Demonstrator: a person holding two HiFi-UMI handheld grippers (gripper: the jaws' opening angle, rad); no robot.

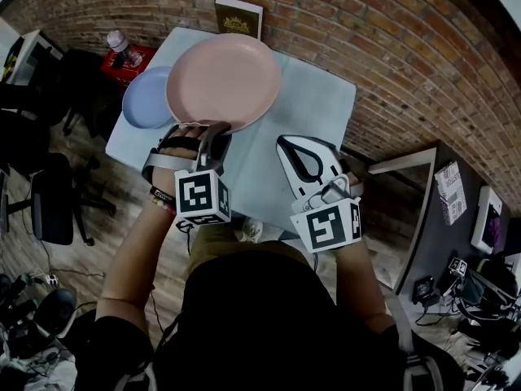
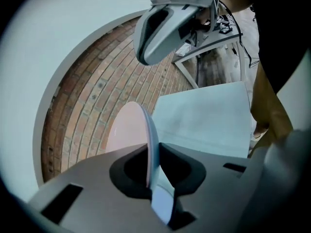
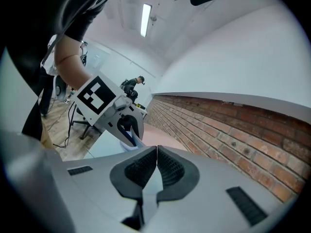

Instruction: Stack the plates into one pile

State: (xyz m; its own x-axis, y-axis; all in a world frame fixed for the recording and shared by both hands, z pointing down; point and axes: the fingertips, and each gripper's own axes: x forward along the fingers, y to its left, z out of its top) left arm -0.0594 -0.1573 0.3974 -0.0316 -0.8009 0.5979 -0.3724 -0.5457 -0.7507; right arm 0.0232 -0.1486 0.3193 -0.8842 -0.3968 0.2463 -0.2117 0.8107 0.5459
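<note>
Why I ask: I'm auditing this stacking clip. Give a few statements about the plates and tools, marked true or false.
The left tool grips the pink plate by its rim. True.
The right tool holds the blue plate. False: it is shut on nothing; the blue plate lies on the table.
A book is at the table's far edge. True.
The pink plate lies under the blue plate. False: it overlaps it from above.

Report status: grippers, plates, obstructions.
Left gripper shut on pink plate, near rim. Right gripper shut, empty. Blue plate flat on table, pink plate overlapping its edge. No obstruction seen.
</note>
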